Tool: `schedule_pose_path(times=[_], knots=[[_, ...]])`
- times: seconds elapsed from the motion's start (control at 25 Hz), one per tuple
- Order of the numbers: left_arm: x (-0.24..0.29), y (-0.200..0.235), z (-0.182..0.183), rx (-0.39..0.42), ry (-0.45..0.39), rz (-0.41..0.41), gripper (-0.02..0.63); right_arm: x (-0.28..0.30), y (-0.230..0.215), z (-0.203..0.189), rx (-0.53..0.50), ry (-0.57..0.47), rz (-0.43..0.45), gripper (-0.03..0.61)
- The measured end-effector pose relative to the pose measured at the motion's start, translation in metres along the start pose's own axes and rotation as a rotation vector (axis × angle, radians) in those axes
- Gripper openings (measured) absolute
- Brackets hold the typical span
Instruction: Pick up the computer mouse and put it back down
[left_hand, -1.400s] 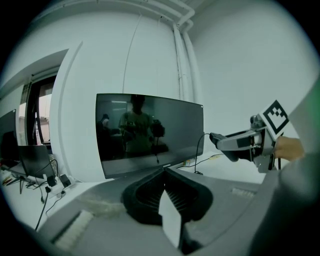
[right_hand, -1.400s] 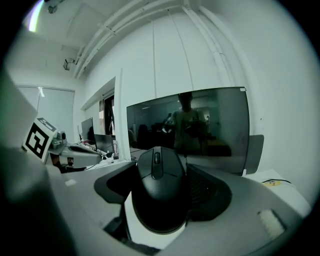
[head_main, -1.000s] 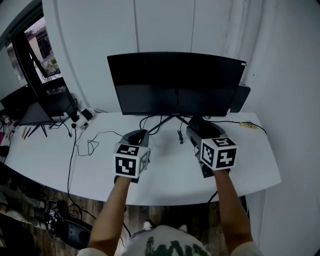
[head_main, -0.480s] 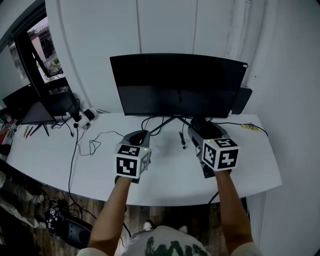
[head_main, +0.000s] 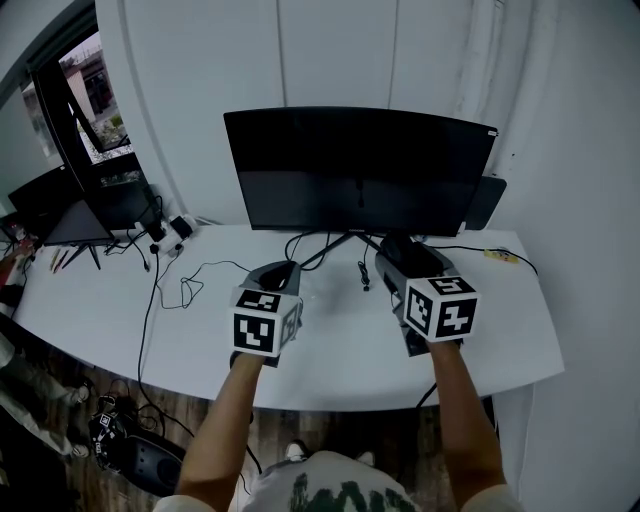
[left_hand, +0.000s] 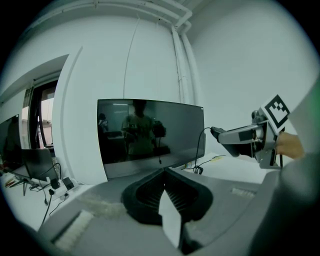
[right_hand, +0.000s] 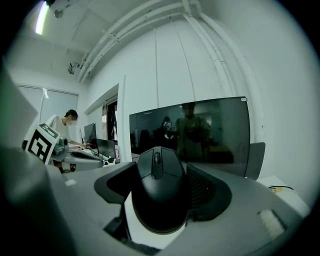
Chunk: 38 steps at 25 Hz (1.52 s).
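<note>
A black computer mouse (right_hand: 159, 192) sits between the jaws of my right gripper (right_hand: 162, 175), whose dark pads (right_hand: 207, 192) close against its sides. In the head view this gripper (head_main: 402, 252) hovers over the white desk (head_main: 330, 350) just right of the monitor stand, and the mouse is hidden under it. I cannot tell whether the mouse touches the desk. My left gripper (head_main: 275, 272) is held left of the stand with its jaws meeting at the tips and nothing between them. From the left gripper view (left_hand: 162, 172) the right gripper (left_hand: 240, 142) shows at the far right.
A wide dark monitor (head_main: 360, 170) stands at the back of the desk, cables (head_main: 180, 290) trailing left from it. A power strip (head_main: 170, 230) and a second dark screen (head_main: 60, 215) are at the far left. A small yellow item (head_main: 497, 252) lies at the back right.
</note>
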<state>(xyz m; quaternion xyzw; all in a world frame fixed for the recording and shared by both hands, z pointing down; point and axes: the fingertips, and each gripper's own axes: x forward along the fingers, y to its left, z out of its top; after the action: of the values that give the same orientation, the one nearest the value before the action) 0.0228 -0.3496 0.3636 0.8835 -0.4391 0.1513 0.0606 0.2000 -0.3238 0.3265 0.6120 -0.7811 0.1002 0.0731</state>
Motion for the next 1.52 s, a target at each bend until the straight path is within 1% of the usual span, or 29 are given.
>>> schedule_pose_path(times=[0.72,1.08,1.28,1.52], knots=[[-0.008,0.004,-0.005,-0.010,0.006,0.027,0.003,0.005,0.006,-0.003,-0.001,0.009,0.030,0.319],[-0.008,0.006,-0.009,-0.025,0.012,0.044,0.003,0.012,0.000,-0.009,-0.019,0.030,0.035,0.319],[-0.008,0.004,-0.013,-0.031,0.017,0.051,0.003,0.016,-0.006,-0.015,-0.020,0.045,0.041,0.319],[-0.005,-0.002,-0.019,-0.038,0.025,0.054,0.003,0.020,-0.015,-0.031,-0.018,0.068,0.044,0.319]])
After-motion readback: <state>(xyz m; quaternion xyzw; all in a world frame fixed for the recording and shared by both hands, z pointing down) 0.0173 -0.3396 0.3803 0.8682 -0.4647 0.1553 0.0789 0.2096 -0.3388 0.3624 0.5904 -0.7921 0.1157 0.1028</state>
